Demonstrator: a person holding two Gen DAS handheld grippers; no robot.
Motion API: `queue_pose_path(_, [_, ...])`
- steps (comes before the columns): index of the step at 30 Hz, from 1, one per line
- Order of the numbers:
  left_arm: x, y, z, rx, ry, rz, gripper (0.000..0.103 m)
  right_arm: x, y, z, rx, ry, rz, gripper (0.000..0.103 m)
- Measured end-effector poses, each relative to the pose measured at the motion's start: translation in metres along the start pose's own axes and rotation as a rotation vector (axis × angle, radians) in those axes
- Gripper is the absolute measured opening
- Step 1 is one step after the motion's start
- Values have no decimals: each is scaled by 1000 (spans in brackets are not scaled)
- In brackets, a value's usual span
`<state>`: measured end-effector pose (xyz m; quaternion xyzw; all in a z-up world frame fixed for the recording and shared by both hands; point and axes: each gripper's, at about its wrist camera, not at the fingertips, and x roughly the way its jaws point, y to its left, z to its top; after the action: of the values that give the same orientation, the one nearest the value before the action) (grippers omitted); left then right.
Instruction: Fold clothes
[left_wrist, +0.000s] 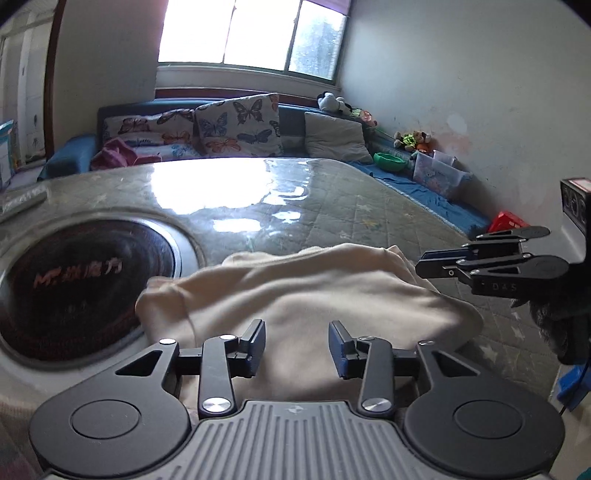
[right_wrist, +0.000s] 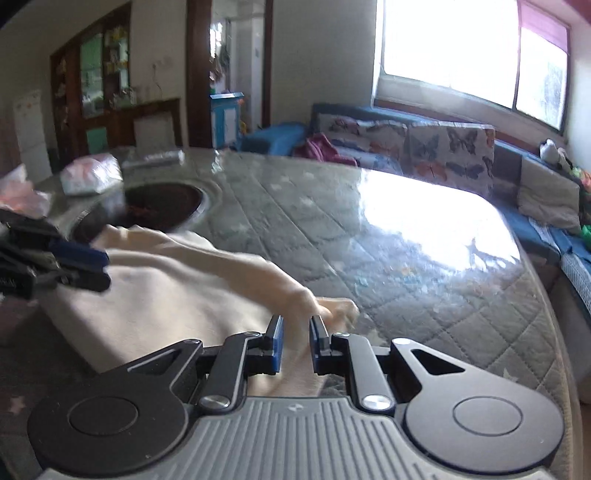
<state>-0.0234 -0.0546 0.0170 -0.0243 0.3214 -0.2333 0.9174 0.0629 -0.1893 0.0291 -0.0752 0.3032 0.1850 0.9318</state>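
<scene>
Cream garment (left_wrist: 314, 291) lies bunched, roughly folded over on the counter (left_wrist: 332, 206) beside the round dark burner (left_wrist: 81, 288), left gripper (left_wrist: 297, 345) spread and empty above it, right gripper (right_wrist: 297, 345) pinching its edge, so flattening and further folds look left.

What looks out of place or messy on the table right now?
The cream garment lies bunched and rumpled, not flat, with one end draped over the rim of the round dark cooktop set into the table. The right gripper pinches its other end; the left gripper is open.
</scene>
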Motion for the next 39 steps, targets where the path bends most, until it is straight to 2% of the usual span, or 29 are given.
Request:
queue_pose_path(3, [-6,4,-5,-40,-14,9,47,-4,12,-6,-26,-2,28,15])
queue_pose_path(6, [-6,12,-10,-78,-6,32,47,0,20,-18,-59,26,4,15])
queue_pose_path(9, [-6,23,-16,-119,-5,39,47,3,16,-32,-36,17,-1,19])
queue_pose_path(18, [-14,30,-1,-166,-31,23,47,-13,19,-16,-40,-27,-4,21])
queue_pose_path(22, [-2,33,11,-179,-33,9,49,-9,26,-6,-46,-42,43,24])
queue_pose_path(29, [20,45,14,-191,-8,47,53,13,31,-10,-43,-7,75,29])
queue_pose_path(31, [22,50,15,-207,-1,90,57,16,29,-14,-35,3,77,30])
queue_pose_path(34, [20,49,19,-223,-13,77,57,14,27,-14,-29,0,79,32])
queue_pose_path(36, [17,38,23,-166,-35,73,56,14,28,-13,-31,-3,73,37])
queue_pose_path(39, [22,18,29,-80,-45,39,55,15,29,-13,-27,0,75,37])
